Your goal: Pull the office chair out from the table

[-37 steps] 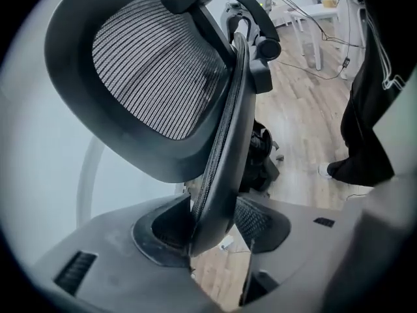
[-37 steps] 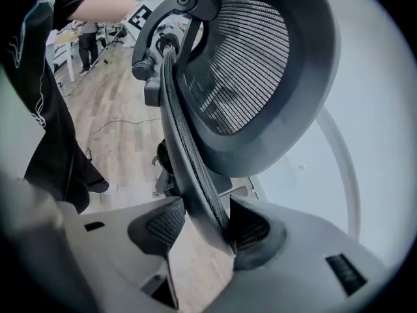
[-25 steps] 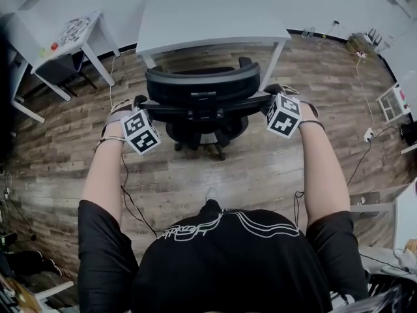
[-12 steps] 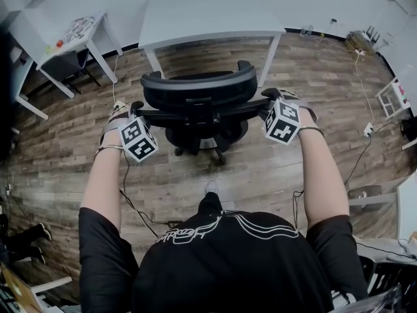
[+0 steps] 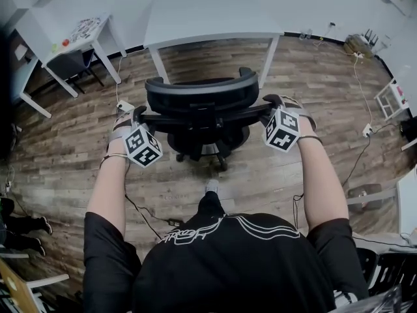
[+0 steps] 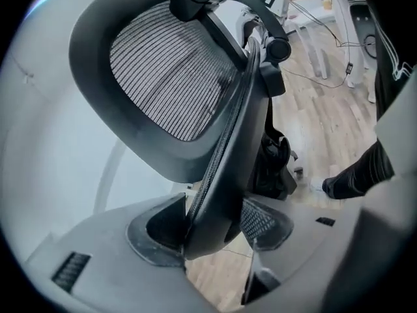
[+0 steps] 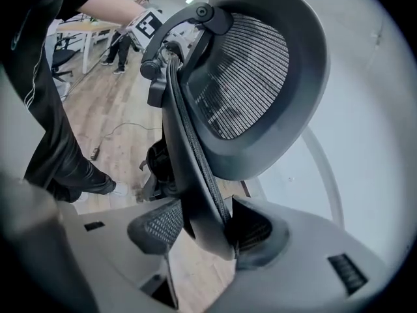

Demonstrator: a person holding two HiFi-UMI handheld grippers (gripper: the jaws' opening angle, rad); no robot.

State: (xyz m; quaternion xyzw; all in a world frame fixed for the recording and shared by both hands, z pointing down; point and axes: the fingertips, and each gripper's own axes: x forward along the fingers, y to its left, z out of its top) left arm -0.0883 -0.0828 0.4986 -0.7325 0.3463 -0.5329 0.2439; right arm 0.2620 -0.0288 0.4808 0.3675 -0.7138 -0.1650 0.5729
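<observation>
Fingers (image 6: 155, 232) of left gripper (image 6: 210, 225): spread to either side of the left edge of the office chair (image 5: 199, 95) backrest, pads against both faces of that edge. Jaws opening at this moment, frame edge between them. Marker cube (image 5: 143, 146) rides behind these fingers, toward the person's forearm. Mesh headrest (image 6: 171, 77) rises just beyond the fingertips in the left gripper view.

Between the two sets of fingers: the backrest spans the whole gap, upright, its black frame running from one grip to the other. Chair base and casters (image 5: 207, 142) sit below and between the fingers on the wood floor (image 5: 260, 171).

Beyond the fingertips, past the chair: white table (image 5: 208, 15). Backrest stands apart from the table's near edge, with a strip of floor showing between them. Whether the seat front reaches under the tabletop cannot be told.

Fingers (image 7: 158, 227) of right gripper (image 7: 203, 232): spread wide and clamped on the right edge of the backrest, one pad on each face, rim running up between them. Its marker cube (image 5: 282, 129) sits behind the fingers.

Further right of the right fingers: cable (image 5: 359, 155) trailing across the floor.
</observation>
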